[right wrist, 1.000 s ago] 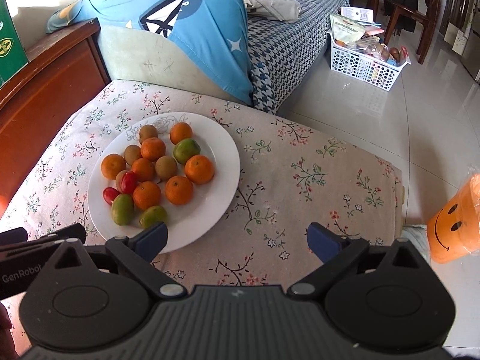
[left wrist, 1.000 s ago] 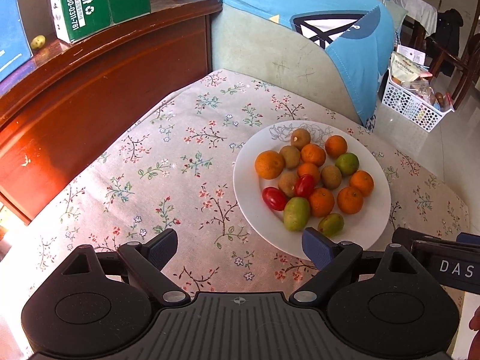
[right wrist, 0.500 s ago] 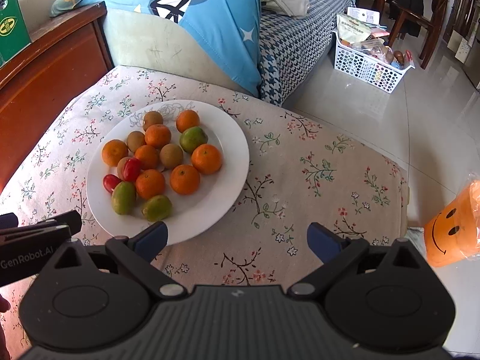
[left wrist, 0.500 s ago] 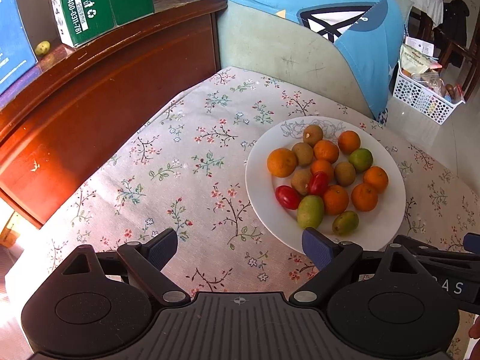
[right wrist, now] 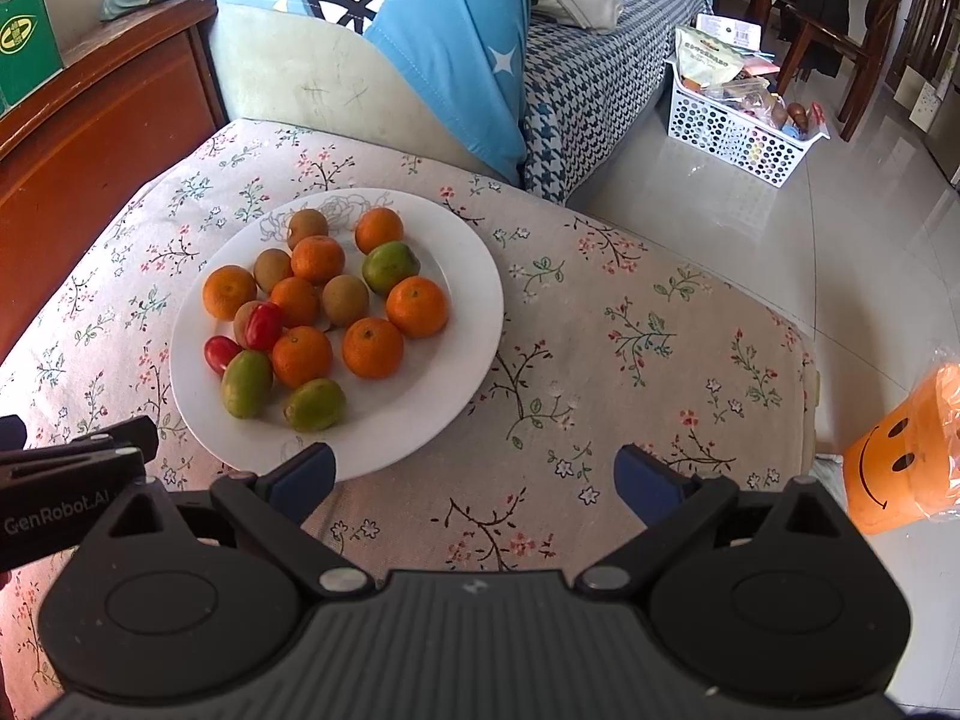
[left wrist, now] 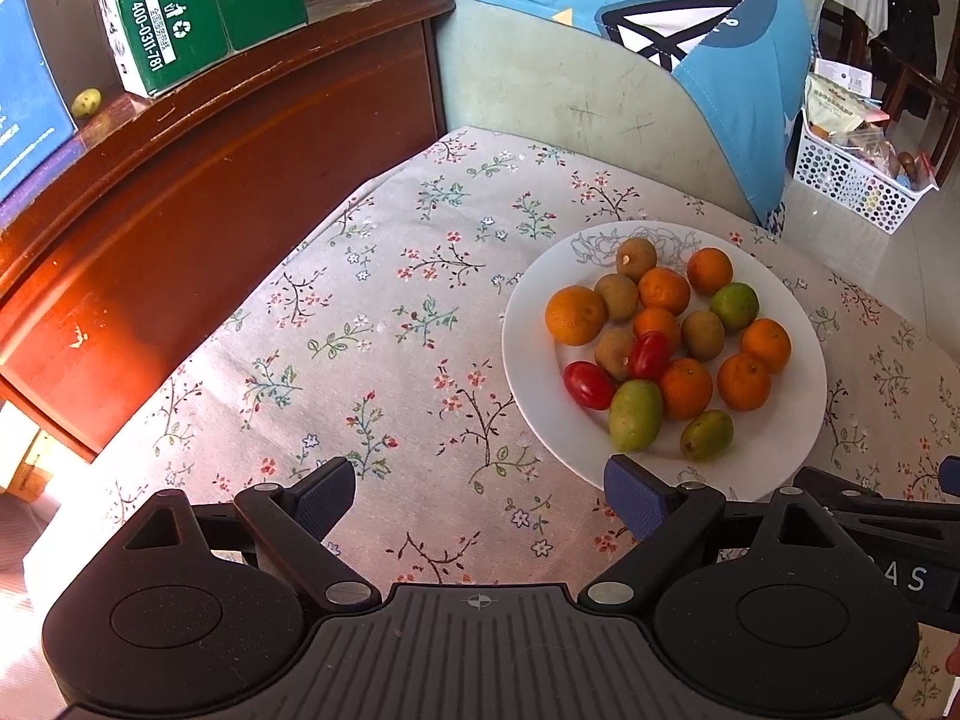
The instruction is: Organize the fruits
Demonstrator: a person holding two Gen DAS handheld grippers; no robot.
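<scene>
A: What carries everything?

B: One desk (right wrist: pixel 630 324) under a flowered cloth, with a red-brown wooden cabinet (left wrist: pixel 198 192) on one side and a sofa (right wrist: pixel 312 78) behind it. A blue cushion (right wrist: pixel 432 30) leans on the sofa.

A: And the next largest?

B: One white plate (right wrist: pixel 462 324) sits on the cloth. Both hand-held grippers hang over the near edge of the desk, empty. The left hand-held gripper (left wrist: pixel 480 495) stands released, jaws wide apart over bare cloth, just beside the plate's rim. The right hand-held gripper (right wrist: pixel 474 483) is spread the same way, its left finger over the plate's near edge.

A: Count the fruit.

B: All of it lies on the plate, clustered together. Seven oranges (right wrist: pixel 372 347), four brown kiwis (right wrist: pixel 344 300), two oval green-red fruits (right wrist: pixel 246 383), one round green citrus (right wrist: pixel 390 259), two red cherry tomatoes (right wrist: pixel 263 325). One tomato rests on a kiwi; the other lies on the plate.

A: Anything off the desk?

B: One white basket (right wrist: pixel 738 138) and one orange smiley bucket (right wrist: pixel 894 468) stand on the floor.
</scene>
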